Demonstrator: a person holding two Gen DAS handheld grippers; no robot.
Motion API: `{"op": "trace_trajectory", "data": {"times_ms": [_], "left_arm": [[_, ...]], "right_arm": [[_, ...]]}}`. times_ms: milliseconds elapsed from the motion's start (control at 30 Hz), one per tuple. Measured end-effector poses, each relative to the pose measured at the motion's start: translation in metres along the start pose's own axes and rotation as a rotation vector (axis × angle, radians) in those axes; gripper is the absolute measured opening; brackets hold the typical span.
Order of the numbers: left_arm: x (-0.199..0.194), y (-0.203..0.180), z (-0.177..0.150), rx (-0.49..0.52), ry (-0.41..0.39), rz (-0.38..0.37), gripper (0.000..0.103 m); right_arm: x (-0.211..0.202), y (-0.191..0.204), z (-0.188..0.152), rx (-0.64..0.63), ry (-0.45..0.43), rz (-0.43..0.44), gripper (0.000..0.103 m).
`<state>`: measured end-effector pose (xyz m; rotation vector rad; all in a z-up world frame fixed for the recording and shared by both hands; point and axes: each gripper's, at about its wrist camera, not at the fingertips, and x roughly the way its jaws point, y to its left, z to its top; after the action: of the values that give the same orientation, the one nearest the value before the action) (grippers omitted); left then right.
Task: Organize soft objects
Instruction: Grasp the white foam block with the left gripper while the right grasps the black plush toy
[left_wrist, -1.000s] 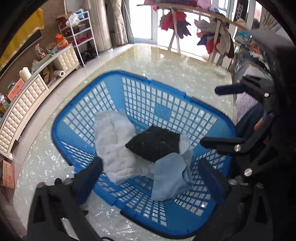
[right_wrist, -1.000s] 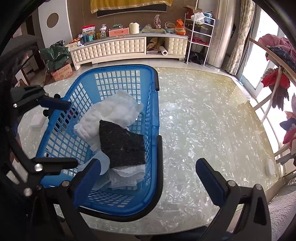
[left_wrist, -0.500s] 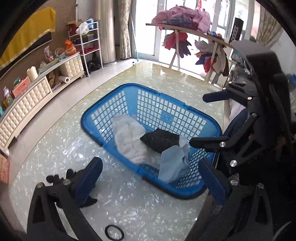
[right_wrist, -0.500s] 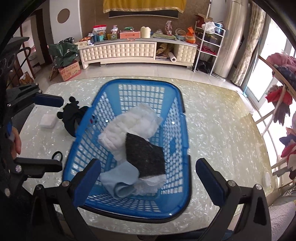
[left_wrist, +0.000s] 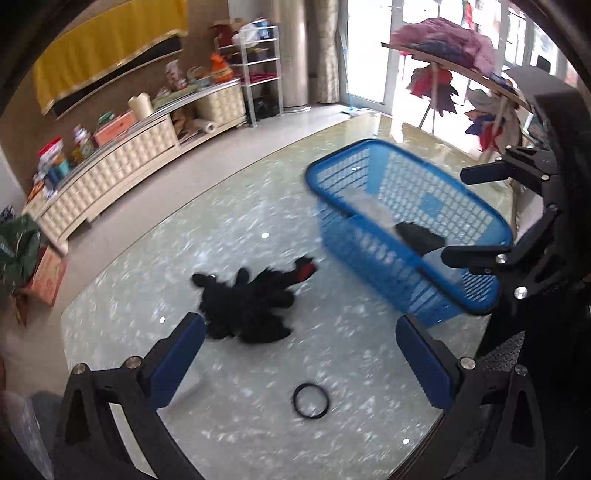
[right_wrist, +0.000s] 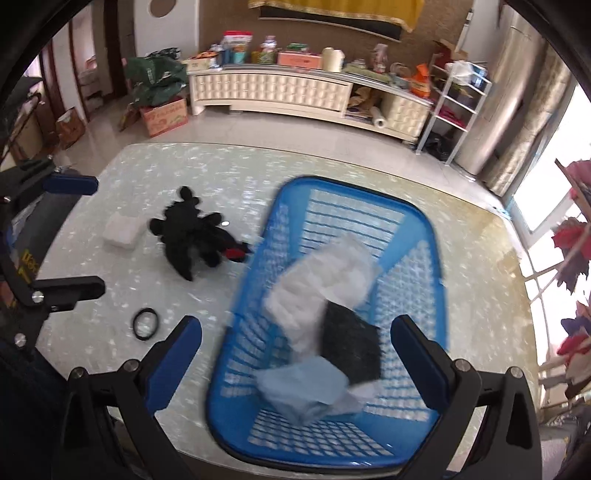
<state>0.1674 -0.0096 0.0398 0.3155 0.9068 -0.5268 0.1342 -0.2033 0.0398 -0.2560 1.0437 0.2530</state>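
Observation:
A blue plastic basket (right_wrist: 424, 236) stands on the glass table and holds a white cloth (right_wrist: 321, 280), a black pad (right_wrist: 351, 343) and a light blue cloth (right_wrist: 303, 387). The basket also shows in the left wrist view (left_wrist: 369, 258). A black plush toy (left_wrist: 247, 302) lies on the table left of the basket; it also shows in the right wrist view (right_wrist: 192, 240). My left gripper (left_wrist: 299, 362) is open and empty, above the table just in front of the toy. My right gripper (right_wrist: 295, 358) is open and empty above the basket.
A black ring (left_wrist: 311, 400) lies on the table (left_wrist: 147, 306) near the left gripper, also in the right wrist view (right_wrist: 146, 323). A white block (right_wrist: 120, 232) lies left of the toy. A cream cabinet (right_wrist: 273, 90) stands beyond the table; a clothes rack (left_wrist: 450, 62) stands behind the basket.
Both grippers have pulled back and up from the basket. The left view has swung left, bringing the black plush toy and the ring into view.

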Motion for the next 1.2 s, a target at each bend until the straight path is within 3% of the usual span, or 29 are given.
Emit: {"op": "trace_trajectory", "data": {"times_ms": [167,333,567,1200], "left_arm": [[-0.004,0.033,-0.020,-0.053,0.021,0.061,0.103],[-0.004,0.065,-0.039,-0.077,0.050,0.081,0.103],[0.003,0.117,-0.064,-0.203,0.080,0.089,0.103],[0.061,0.178,-0.098,-0.345,0.229,0.105,0.103]], "right_arm": [[0.012,0.030,0.020,-0.083,-0.004,0.020,0.102],[0.030,0.056,0.036,-0.148,0.011,0.030,0.102],[0.063,0.085,0.052,-0.223,0.060,0.037,0.102],[0.153,0.138,0.090,-0.352,0.225,0.053,0.102]]}}
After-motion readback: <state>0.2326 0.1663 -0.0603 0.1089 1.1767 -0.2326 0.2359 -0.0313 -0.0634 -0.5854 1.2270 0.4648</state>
